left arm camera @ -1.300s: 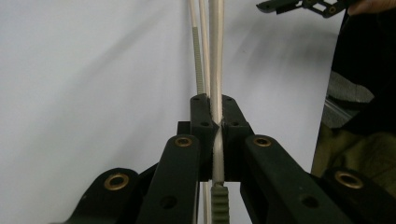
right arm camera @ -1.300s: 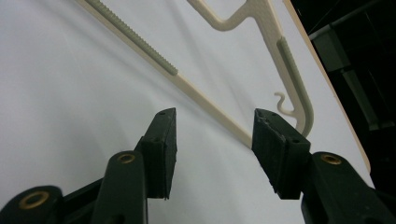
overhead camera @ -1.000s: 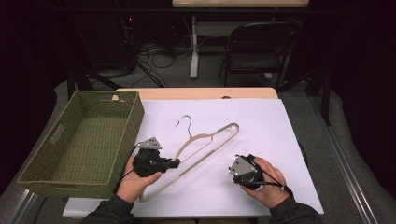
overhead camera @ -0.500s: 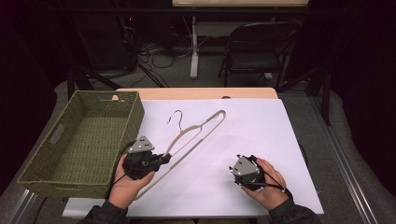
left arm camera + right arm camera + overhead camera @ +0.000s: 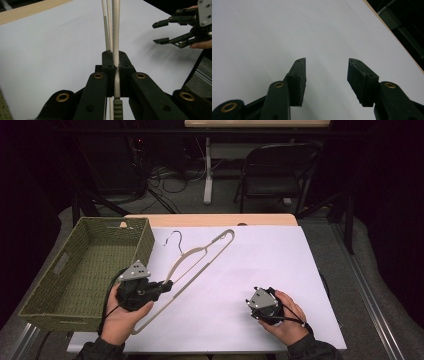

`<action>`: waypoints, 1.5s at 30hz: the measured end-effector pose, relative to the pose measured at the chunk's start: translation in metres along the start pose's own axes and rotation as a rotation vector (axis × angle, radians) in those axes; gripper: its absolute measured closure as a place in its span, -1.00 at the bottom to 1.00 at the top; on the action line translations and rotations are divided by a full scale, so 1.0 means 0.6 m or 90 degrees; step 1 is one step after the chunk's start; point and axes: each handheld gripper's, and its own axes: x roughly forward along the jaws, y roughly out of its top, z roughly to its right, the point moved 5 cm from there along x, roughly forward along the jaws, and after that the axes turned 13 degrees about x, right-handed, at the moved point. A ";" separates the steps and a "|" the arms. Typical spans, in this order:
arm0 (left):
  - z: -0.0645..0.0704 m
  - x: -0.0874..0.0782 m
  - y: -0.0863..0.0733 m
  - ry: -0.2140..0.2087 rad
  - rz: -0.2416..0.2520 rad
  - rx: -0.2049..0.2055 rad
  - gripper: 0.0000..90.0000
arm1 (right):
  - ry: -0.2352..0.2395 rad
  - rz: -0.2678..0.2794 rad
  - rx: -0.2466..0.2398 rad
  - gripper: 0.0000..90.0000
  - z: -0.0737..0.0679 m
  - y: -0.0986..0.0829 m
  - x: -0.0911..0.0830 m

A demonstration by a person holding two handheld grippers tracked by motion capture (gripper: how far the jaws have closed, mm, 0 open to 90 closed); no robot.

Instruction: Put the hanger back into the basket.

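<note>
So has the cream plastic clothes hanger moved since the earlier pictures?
Yes. The cream plastic clothes hanger, clamped in the left gripper, has swung left: its metal hook now lies nearer the green woven basket.

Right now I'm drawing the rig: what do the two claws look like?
Both the left claw and the right claw are black, each topped by a grey three-cornered plate and trailing a black cable. Their linkage arms carry brass-coloured pivot rings and end in flat rectangular pads.

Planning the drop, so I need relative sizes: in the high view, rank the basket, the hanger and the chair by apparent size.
1. Basket, largest.
2. Hanger, long but thin.
3. Chair; it stands farther from the camera, so its rank is unsure.
</note>
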 end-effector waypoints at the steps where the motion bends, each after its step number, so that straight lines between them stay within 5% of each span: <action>1: -0.002 -0.012 0.003 0.004 0.001 0.001 0.94 | -0.003 -0.007 0.000 0.10 0.000 -0.001 -0.001; 9: -0.033 -0.088 0.015 0.047 0.007 0.013 0.94 | -0.001 -0.003 0.004 0.10 0.002 -0.002 0.002; 16: -0.090 -0.131 -0.004 0.090 0.000 0.002 0.94 | -0.004 -0.012 0.005 0.10 0.002 -0.004 0.005; 21: -0.117 -0.142 -0.016 0.099 -0.009 -0.006 0.94 | -0.003 -0.006 0.008 0.10 0.001 -0.004 0.007; 35: -0.201 -0.171 -0.053 0.110 -0.037 0.034 0.94 | -0.008 -0.019 0.008 0.09 0.002 -0.008 0.010; 45: -0.261 -0.208 -0.093 0.144 -0.048 0.047 0.94 | -0.008 -0.022 0.010 0.09 0.002 -0.010 0.011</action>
